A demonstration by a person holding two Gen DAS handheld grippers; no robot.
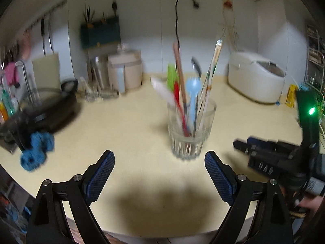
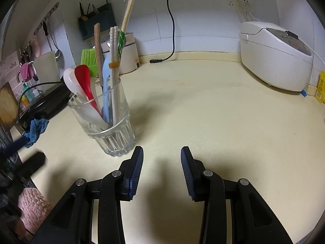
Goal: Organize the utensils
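Note:
A clear ribbed glass (image 1: 190, 136) stands upright on the cream counter (image 1: 126, 122) and holds several utensils: a red spoon (image 2: 84, 81), a white spoon (image 2: 70, 79), a blue fork-spoon (image 1: 193, 87), chopsticks (image 2: 114, 46) and a green brush (image 2: 88, 59). The glass also shows in the right wrist view (image 2: 109, 126). My left gripper (image 1: 159, 158) is open and empty, just in front of the glass. My right gripper (image 2: 161, 152) is open and empty, right of the glass; it also shows in the left wrist view (image 1: 241, 146).
A white rice cooker (image 2: 276, 57) stands at the back right. A beige appliance (image 1: 126, 69) and a black pan (image 1: 52, 109) sit at the back left. A blue cloth (image 1: 36, 150) lies at the left. A black cable (image 2: 170, 26) hangs down the wall.

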